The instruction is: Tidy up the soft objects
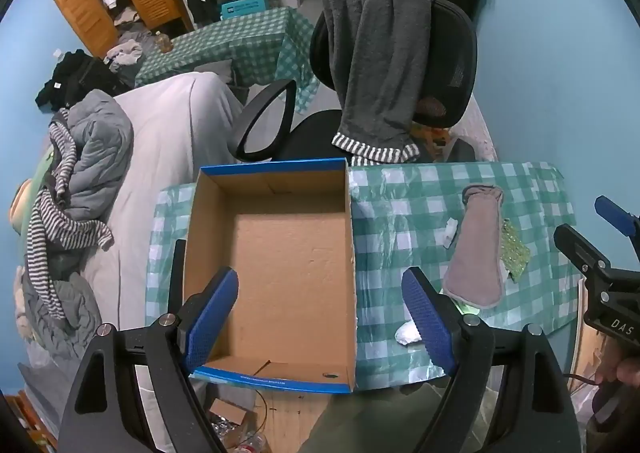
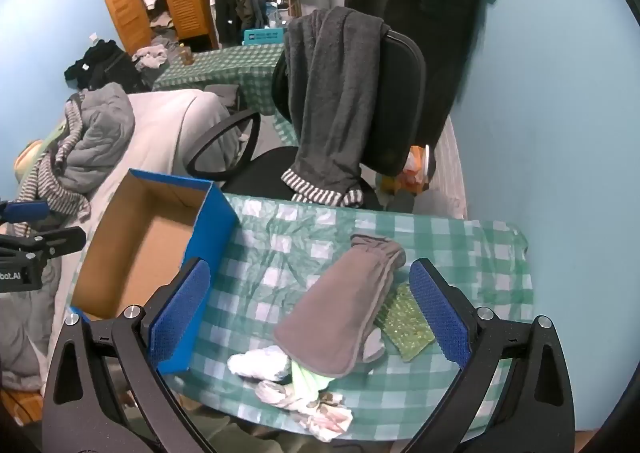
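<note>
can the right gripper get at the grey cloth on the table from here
Probably yes: the right gripper is open and the grey cloth lies flat right between its fingers, nothing on top.

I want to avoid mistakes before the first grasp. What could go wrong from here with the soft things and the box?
1. The grey cloth overlaps the green sponge and lies on a pale green item, so the open right gripper may lift several at once.
2. The small cloths sit at the near table edge and could slide off.
3. The cardboard box overhangs the table's near edge; a push from the left gripper might tip it.
</note>
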The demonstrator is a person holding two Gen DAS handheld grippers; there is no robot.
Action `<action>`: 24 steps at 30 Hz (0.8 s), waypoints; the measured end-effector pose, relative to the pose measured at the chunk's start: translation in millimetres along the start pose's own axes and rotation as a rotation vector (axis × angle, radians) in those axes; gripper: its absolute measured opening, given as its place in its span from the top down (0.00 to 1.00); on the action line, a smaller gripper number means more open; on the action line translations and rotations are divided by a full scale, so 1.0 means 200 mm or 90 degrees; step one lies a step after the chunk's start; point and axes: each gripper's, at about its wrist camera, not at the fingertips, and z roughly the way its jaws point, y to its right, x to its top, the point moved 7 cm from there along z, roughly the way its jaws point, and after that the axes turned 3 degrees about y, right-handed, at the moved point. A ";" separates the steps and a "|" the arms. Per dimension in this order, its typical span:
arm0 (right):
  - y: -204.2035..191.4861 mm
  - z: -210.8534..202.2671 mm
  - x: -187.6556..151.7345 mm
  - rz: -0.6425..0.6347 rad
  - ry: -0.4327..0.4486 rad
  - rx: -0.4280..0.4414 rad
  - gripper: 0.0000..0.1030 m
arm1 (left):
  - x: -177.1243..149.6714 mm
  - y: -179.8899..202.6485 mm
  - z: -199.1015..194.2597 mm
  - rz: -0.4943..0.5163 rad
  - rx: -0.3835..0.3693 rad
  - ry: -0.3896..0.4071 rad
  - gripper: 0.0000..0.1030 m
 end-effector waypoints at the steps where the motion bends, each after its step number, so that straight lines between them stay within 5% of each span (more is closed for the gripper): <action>1: 0.00 0.00 0.00 0.000 0.001 -0.001 0.04 | 0.00 0.00 0.00 0.000 0.000 -0.001 0.17; 24: 0.02 0.00 0.00 -0.006 -0.003 0.003 0.04 | 0.00 0.00 -0.02 -0.010 0.001 -0.002 0.17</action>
